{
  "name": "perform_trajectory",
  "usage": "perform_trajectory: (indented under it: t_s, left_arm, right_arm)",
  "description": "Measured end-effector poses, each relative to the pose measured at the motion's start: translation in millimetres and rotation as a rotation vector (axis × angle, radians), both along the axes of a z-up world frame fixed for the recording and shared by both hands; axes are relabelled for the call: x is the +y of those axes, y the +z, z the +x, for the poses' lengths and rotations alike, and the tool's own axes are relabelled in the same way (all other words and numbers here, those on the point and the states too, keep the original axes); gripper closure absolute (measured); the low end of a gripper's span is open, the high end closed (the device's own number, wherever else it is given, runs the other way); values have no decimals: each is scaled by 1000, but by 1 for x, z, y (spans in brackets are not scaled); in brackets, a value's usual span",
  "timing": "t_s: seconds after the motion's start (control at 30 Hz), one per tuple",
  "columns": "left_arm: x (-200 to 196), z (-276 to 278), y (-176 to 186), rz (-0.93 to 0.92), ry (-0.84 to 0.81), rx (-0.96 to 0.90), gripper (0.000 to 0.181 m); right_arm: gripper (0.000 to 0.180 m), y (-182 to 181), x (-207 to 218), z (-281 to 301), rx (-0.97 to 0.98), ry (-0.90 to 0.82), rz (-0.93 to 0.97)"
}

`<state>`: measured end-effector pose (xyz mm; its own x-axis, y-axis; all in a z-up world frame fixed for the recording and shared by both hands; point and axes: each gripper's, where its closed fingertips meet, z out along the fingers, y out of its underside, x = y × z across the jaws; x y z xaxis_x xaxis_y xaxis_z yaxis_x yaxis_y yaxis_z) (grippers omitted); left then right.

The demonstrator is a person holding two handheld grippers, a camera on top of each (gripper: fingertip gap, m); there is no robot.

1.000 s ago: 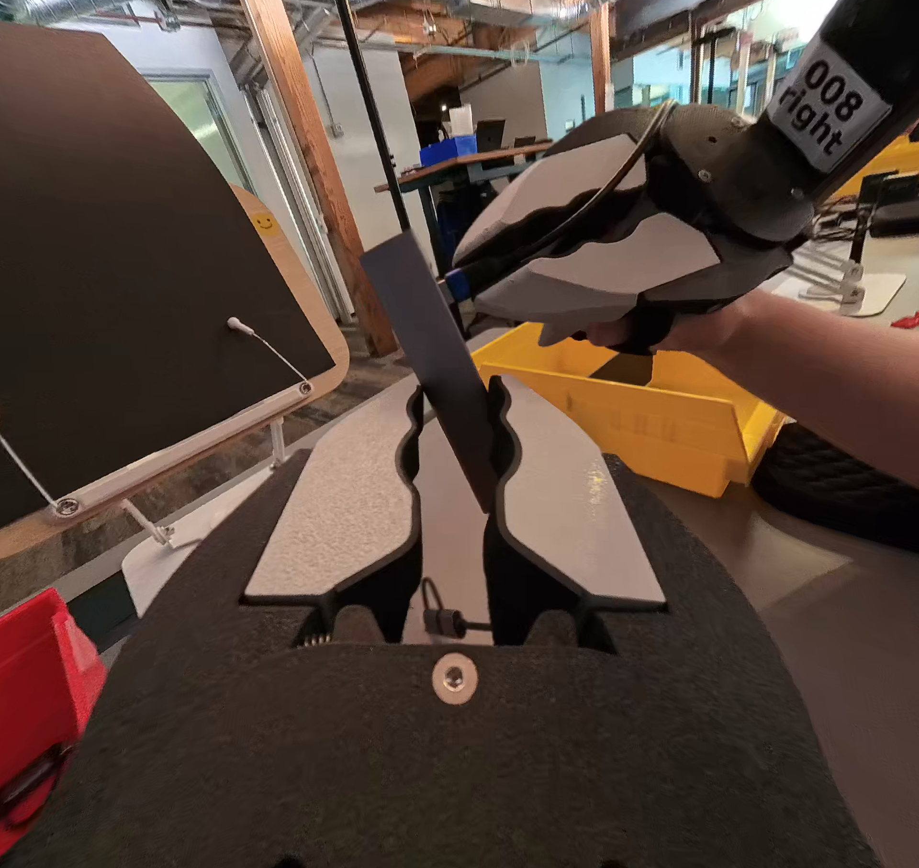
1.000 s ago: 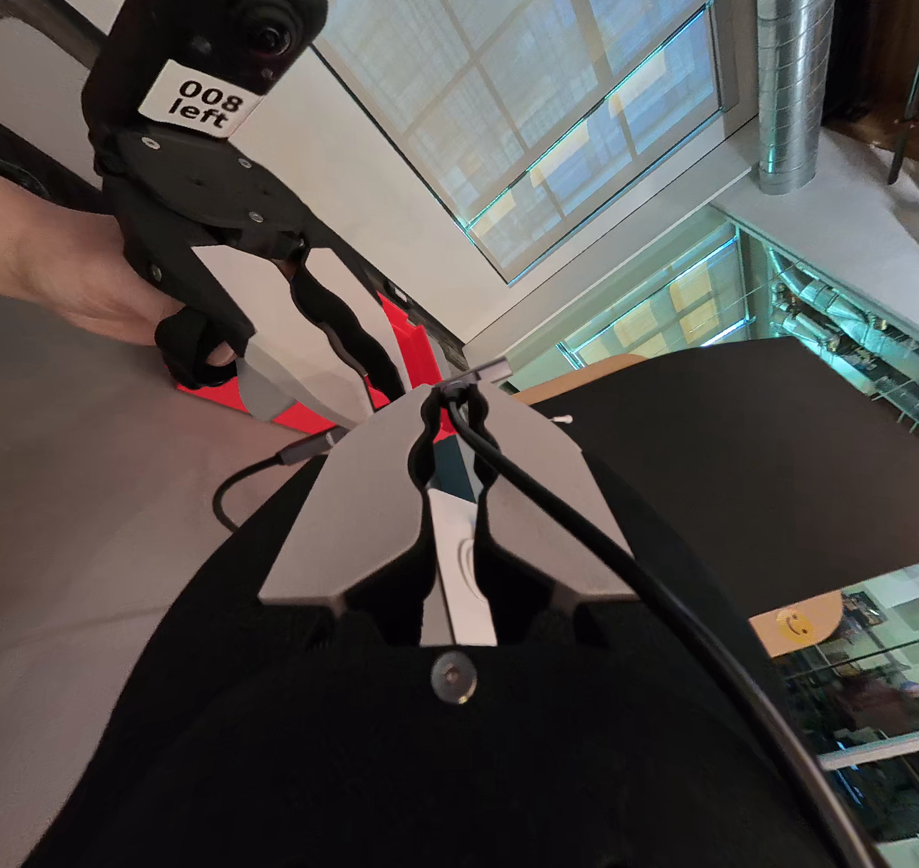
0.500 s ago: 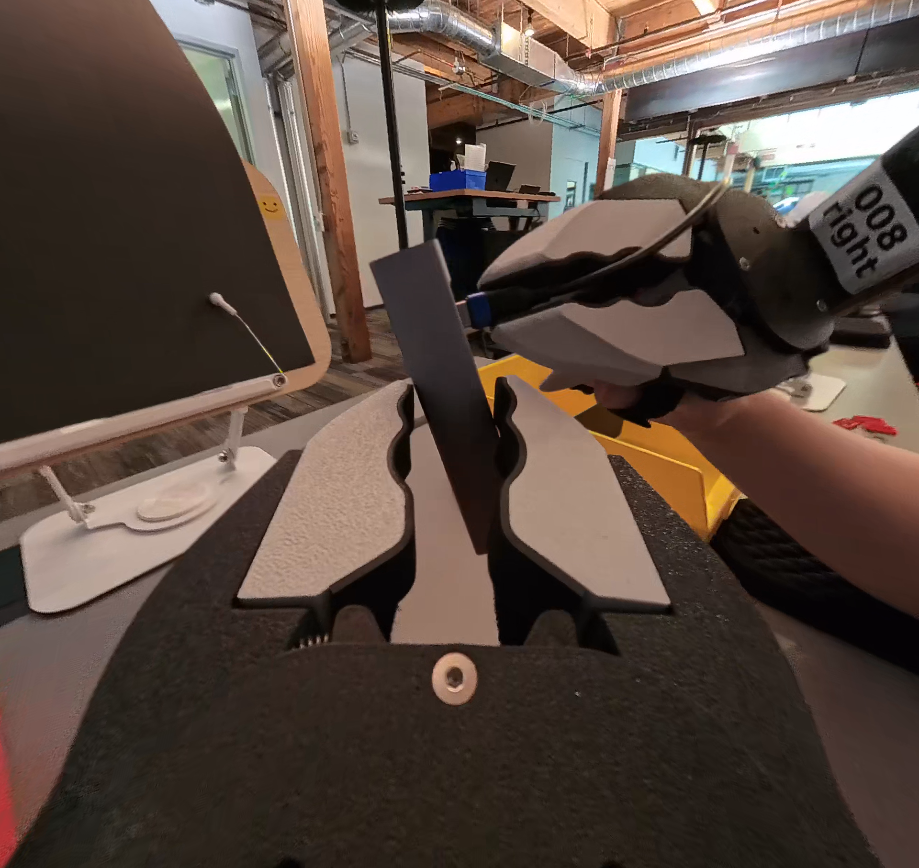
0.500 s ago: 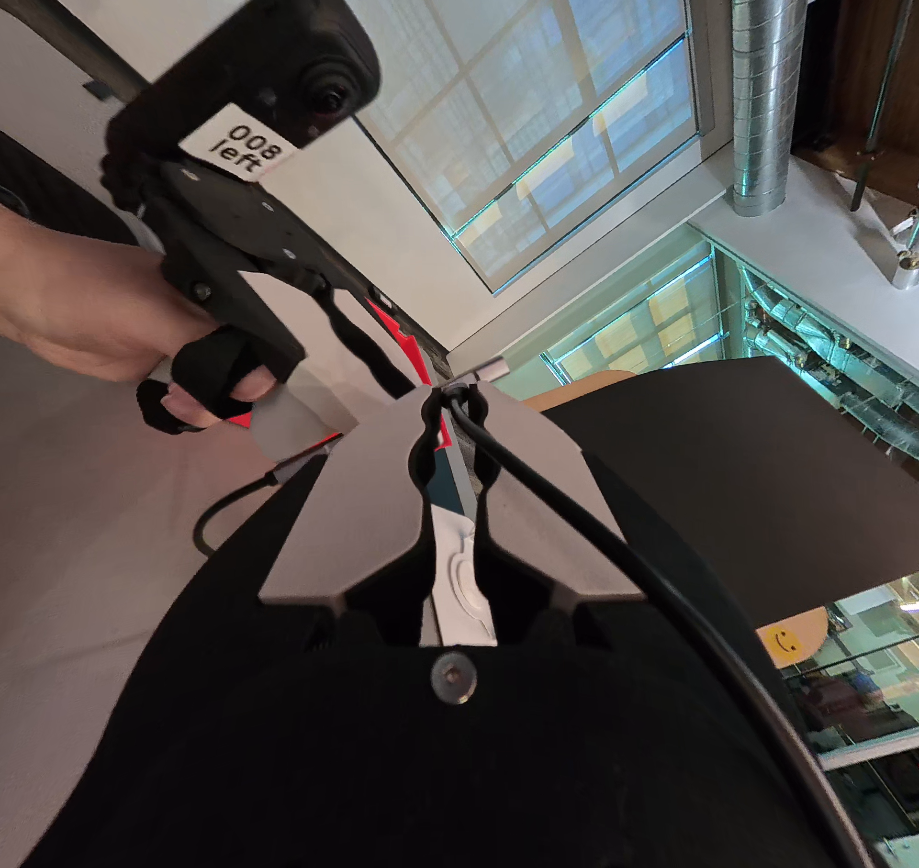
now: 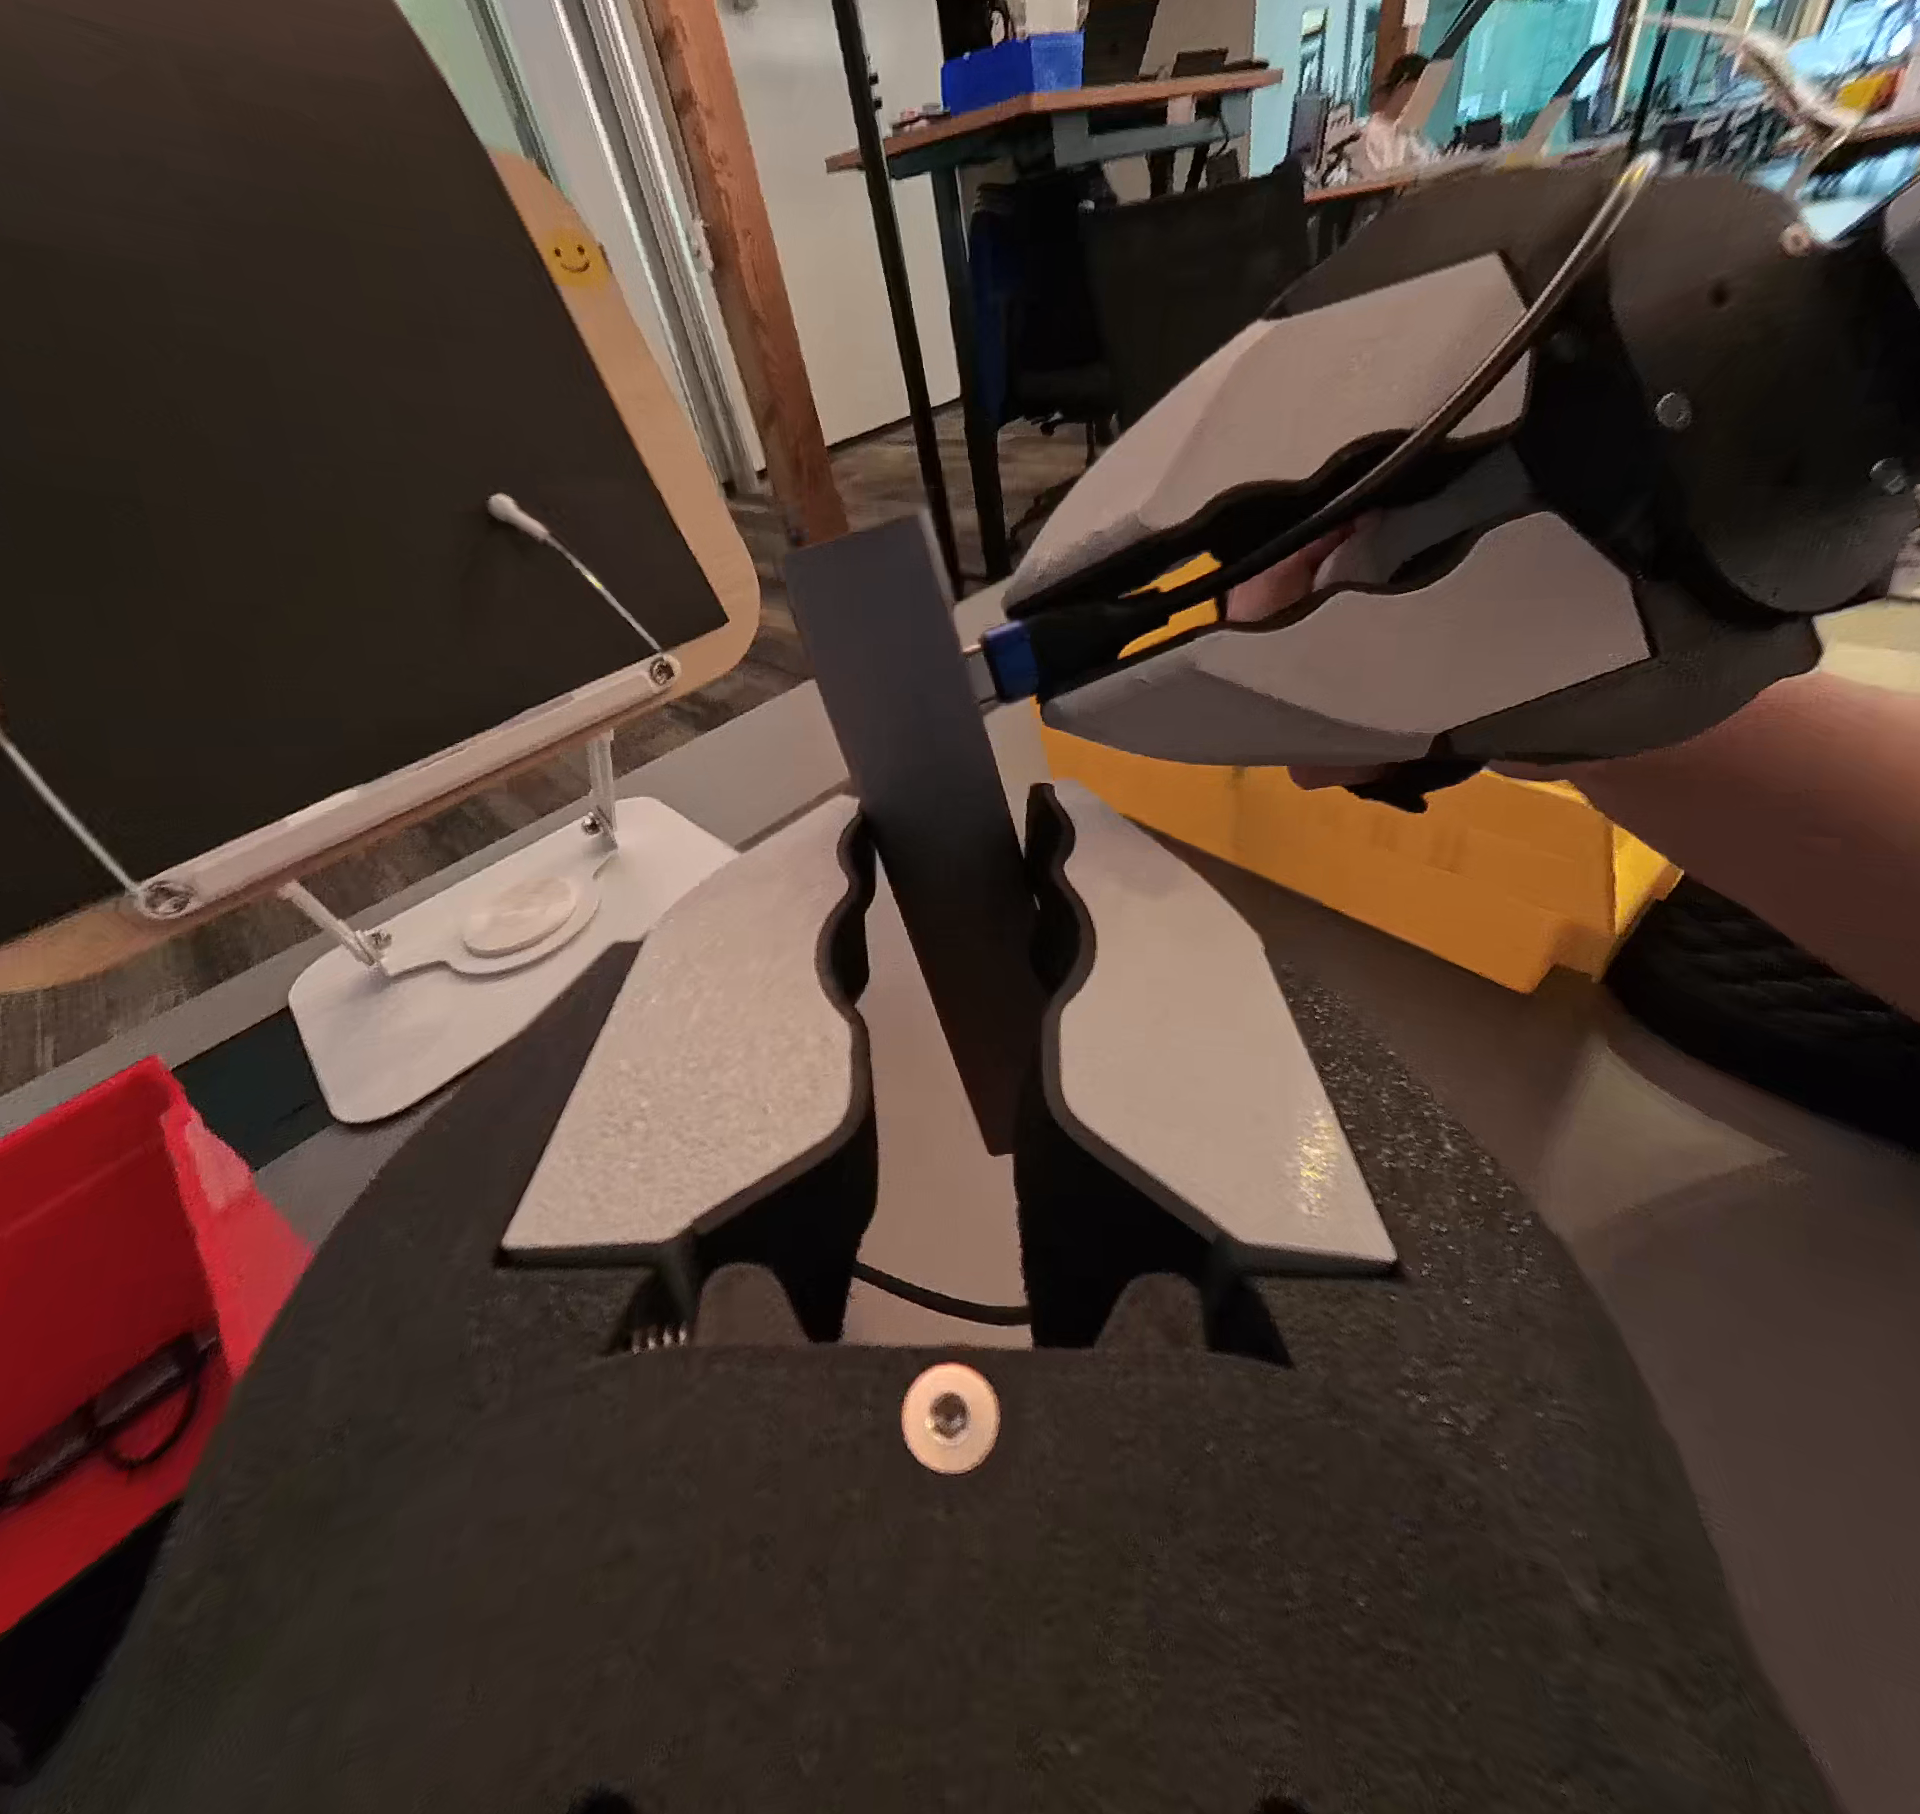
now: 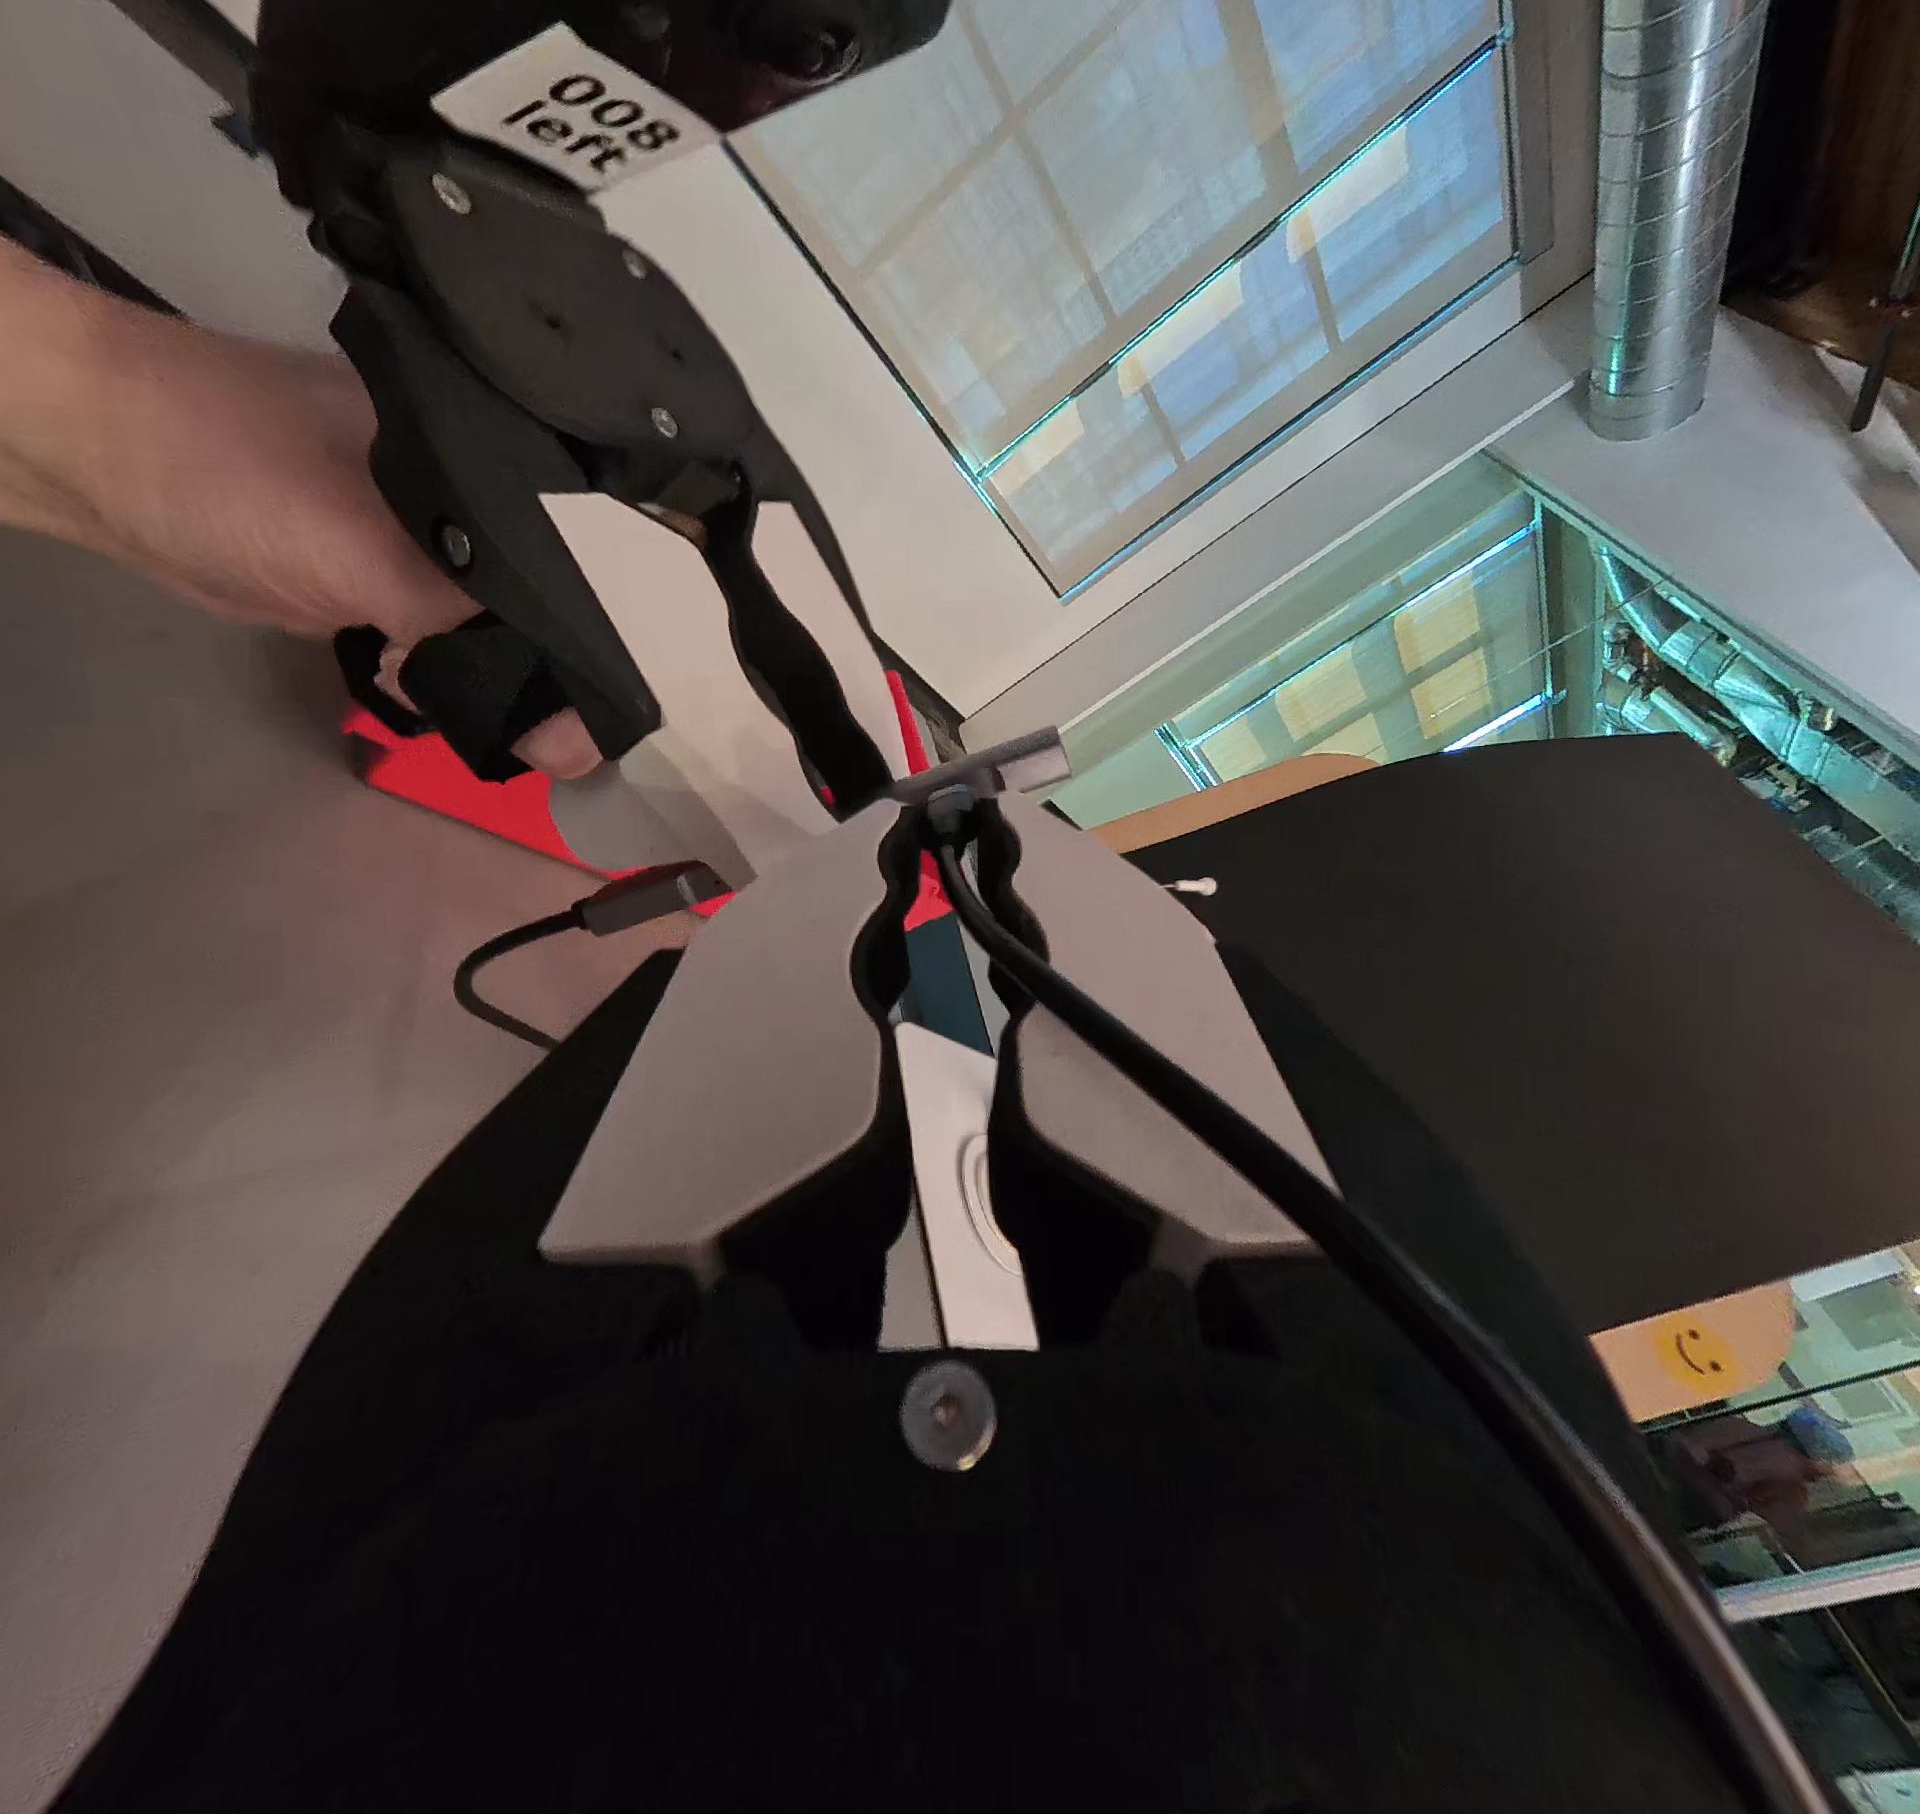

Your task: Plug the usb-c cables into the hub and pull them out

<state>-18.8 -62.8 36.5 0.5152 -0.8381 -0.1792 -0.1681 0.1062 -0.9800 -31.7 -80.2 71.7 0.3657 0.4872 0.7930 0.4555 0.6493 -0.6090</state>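
Right now the left gripper [image 5: 945, 891] is clenched on the dark slab-shaped hub [image 5: 914, 777], holding it upright with its long axis tilted slightly back. The right gripper [image 5: 1023, 652], pinching the blue-collared usb-c plug [image 5: 1013, 647], points it sideways at the hub's right edge, its tip touching or just entering; which one cannot be told. Only the right wrist view shows the hub's thin edge [image 6: 987, 767] end-on and a second, loose cable plug [image 6: 649, 902] lying on the grey table [image 6: 208, 1037] below.
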Motion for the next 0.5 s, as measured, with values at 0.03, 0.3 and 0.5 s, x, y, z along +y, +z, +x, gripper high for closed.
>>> perform_trajectory:
  t_s: [0.03,0.3,0.5]
  left_arm:
    - [1,-1,-3,5,15,27,153]
    - [3,-4,-10,-7,64,119,152]
    - [3,-6,-12,12,88,152,152]
  right_arm:
    - [168,-2,1,0,-12,-2,-3]
    - [168,-8,2,0,-43,-6,-17]
    - [168,-9,2,-2,-55,-13,-20]
